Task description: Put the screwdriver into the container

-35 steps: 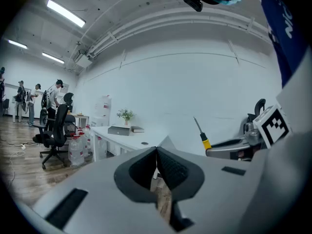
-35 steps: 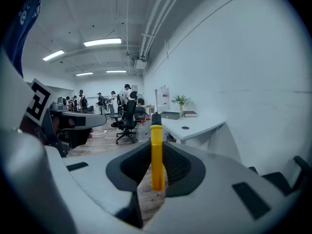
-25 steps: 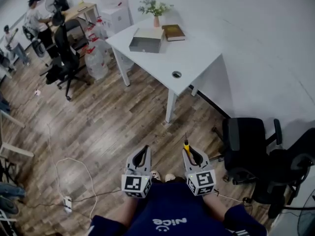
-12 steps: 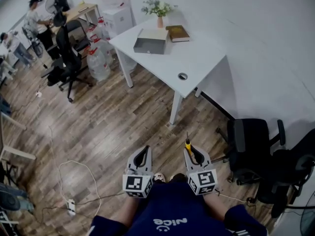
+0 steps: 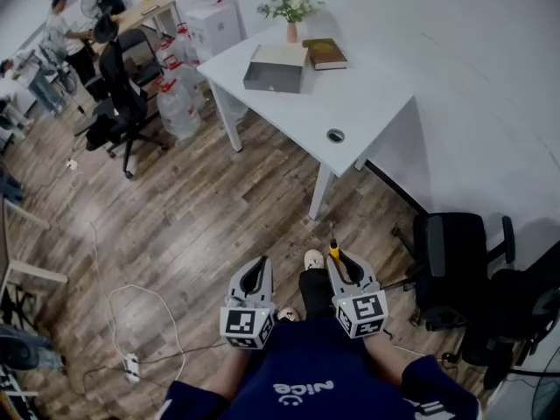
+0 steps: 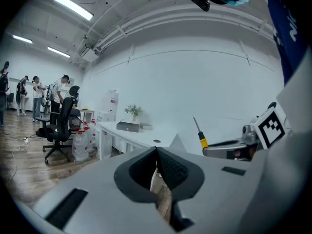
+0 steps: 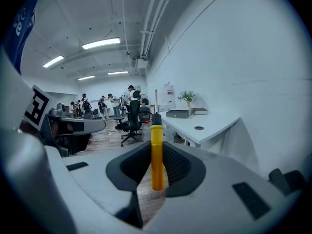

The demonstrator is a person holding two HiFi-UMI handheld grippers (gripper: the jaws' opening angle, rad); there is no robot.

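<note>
Above the wooden floor point(image 5: 192, 217), in front of the person's dark blue top, the two grippers are held side by side, well apart from the white desk point(image 5: 376, 103). The right gripper point(image 5: 338, 261) is seen with its jaws closed on the yellow handle of the screwdriver point(image 7: 157, 152). The handle is pinched upright between the two ribbed pads, with its lower end left free beneath them. Its black collar and thin metal shaft are pointed up and forward beyond the jaw tips. The left gripper point(image 6: 156, 152) is held empty: its jaws are brought together so that the tips touch, and nothing is caught between them.

The container point(image 5: 276, 68), a shallow grey box, is set on the far part of the desk. A brown book point(image 5: 325, 53) is laid just beside it, and a small vase of greenery point(image 5: 291, 11) is placed behind both, near the wall. A round cable hole point(image 5: 336, 136) is cut into the desk's nearer end. Black office chairs point(image 5: 455, 261) are parked against the wall at the right, and another black chair point(image 5: 118, 103) is left at the far left. Large water bottles point(image 5: 175, 103) are stood on the floor by the desk's far-left end. A white power strip point(image 5: 131, 366) with its cable is laid on the floor at the lower left.
</note>
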